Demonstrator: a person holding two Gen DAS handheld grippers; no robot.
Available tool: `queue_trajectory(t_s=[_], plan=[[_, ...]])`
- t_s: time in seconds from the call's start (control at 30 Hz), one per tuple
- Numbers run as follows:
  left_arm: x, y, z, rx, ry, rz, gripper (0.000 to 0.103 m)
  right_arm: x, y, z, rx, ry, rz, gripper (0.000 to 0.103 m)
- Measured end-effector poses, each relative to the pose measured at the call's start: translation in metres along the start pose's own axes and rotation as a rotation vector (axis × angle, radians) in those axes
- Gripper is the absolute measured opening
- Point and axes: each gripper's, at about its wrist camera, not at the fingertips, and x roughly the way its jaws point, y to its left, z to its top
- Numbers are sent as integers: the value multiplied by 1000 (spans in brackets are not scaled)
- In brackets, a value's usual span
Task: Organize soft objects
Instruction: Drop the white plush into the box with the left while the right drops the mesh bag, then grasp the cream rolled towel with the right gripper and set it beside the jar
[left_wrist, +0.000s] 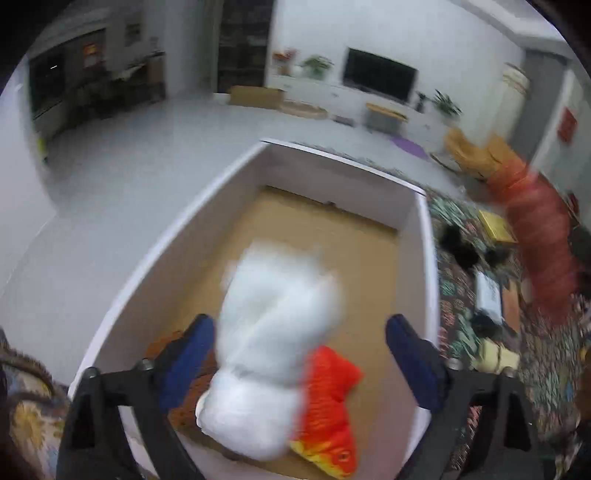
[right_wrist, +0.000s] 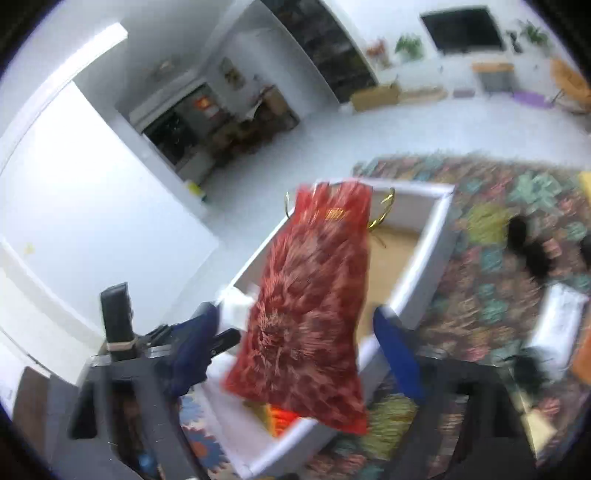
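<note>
Dropping step: my left gripper (left_wrist: 299, 354) stands released, white plush (left_wrist: 273, 354) falling into the box (left_wrist: 155, 266) at lower centre; my right gripper (right_wrist: 295, 347) released too, red pouch (right_wrist: 310, 310) mid-frame above it; next I judge fetching another soft thing from the rug (right_wrist: 480, 295)

Left gripper (left_wrist: 301, 354): angled steeply downward, blue-padded fingers (left_wrist: 188, 356) spread wide, pads pressing on nothing
Right gripper (right_wrist: 295, 354): tilted downward, more shallowly, blue fingers (right_wrist: 397, 356) wide apart, gripping nothing
Left gripper as seen from the right wrist: its black body shows at lower left
</note>
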Motion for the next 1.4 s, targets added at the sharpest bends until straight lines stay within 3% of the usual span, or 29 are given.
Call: queue_trajectory(t_s=[0.13,0.23,0.27,0.33,0.47,0.5,0.57,0.6,0.7,0.87,0.97,1.0,1.03,1.13,1.27,1.4], plan=[[-5,-7,-13,-1,-31,-3,94,-7,-2,-27,-74,-36,-109,88],[-14,-33,-21,43,-63,-83,94,-22,-30,-63,-151,-36,-340,88],[-15,-48,-26,69,-69,-120,94,-22,-46,-83,-213,-6,-479,88],[-15,-76,-31,124,-70,-181,95,-13,-78,-115,-307,89,-657,88],[-18,-139,-52,231,-47,-296,95,15,-139,-174,-395,367,-801,88],[-15,-159,-60,264,-32,-327,95,20,-148,-178,-398,395,-812,88],[-12,-184,-71,304,-11,-358,95,3,-159,-178,-344,295,-760,79],[-9,-201,-76,326,7,-367,95,-5,-165,-177,-286,283,-772,48],[5,-233,-96,371,68,-395,95,-37,-186,-182,-131,207,-750,42],[20,-258,-131,412,145,-409,95,-106,-209,-207,-20,114,-862,43],[47,-273,-146,424,170,-415,95,-148,-241,-193,84,32,-958,43],[59,-281,-149,426,172,-403,95,-160,-254,-183,126,-12,-971,49],[72,-290,-151,429,174,-384,95,-171,-261,-174,166,-70,-978,66],[106,-311,-157,442,205,-337,94,-205,-281,-155,260,-220,-1056,78],[134,-330,-162,496,207,-291,94,-223,-299,-161,371,-300,-972,81],[145,-340,-161,516,168,-245,95,-213,-311,-194,389,-218,-899,81]])
